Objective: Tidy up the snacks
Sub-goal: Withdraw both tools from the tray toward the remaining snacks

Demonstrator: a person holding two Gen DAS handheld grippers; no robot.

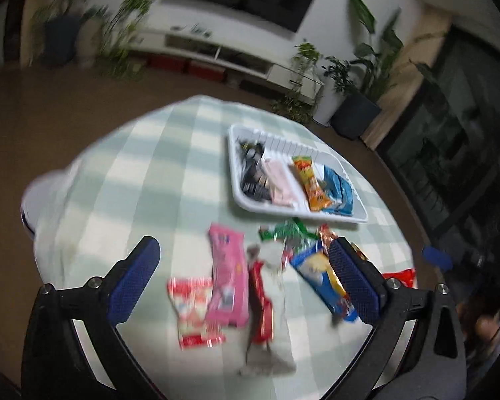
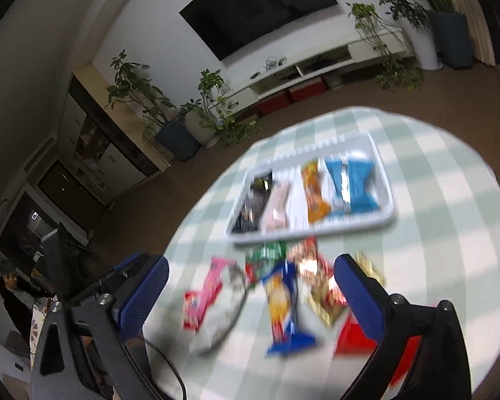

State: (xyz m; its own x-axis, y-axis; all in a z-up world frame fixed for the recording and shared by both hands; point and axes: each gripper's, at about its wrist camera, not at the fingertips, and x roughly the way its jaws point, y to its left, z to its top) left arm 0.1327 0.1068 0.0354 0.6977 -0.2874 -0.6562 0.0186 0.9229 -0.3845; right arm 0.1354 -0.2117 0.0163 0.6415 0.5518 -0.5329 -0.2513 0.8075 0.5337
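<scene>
With both views smeared by blur, only coarse detail readable. Nearest, left gripper (image 1: 243, 273) with blue-padded black jaws spread wide, holding nothing, hovering above loose snacks. Likewise right gripper (image 2: 250, 286): blue pads (image 2: 143, 296) far apart, nothing between them, nothing touched.

Just beyond, scattered on round table under pale green-and-white checked cloth (image 1: 143, 166): red-and-white wrapper (image 1: 195, 310) at near left, long pink packet (image 1: 226, 276) beside it, red bar wrapper (image 1: 260, 303) over white crumpled pack (image 1: 273, 326), blue-and-yellow packet (image 1: 320, 276) toward right, green foil wrapper (image 1: 288, 231) farther back, red pouch (image 1: 401, 275) at right edge.

Farther still, white rectangular plastic tray (image 1: 250, 130) lying flat on cloth, holding, left to right, black packet (image 1: 253, 176), pale pink packet (image 1: 280, 183), orange packet (image 1: 311, 183), blue packet (image 1: 340, 190), side by side.

Farthest, past brown floor, low white cabinet (image 2: 316, 63), dark wall screen (image 2: 260, 6), potted plants (image 2: 210, 100).
</scene>
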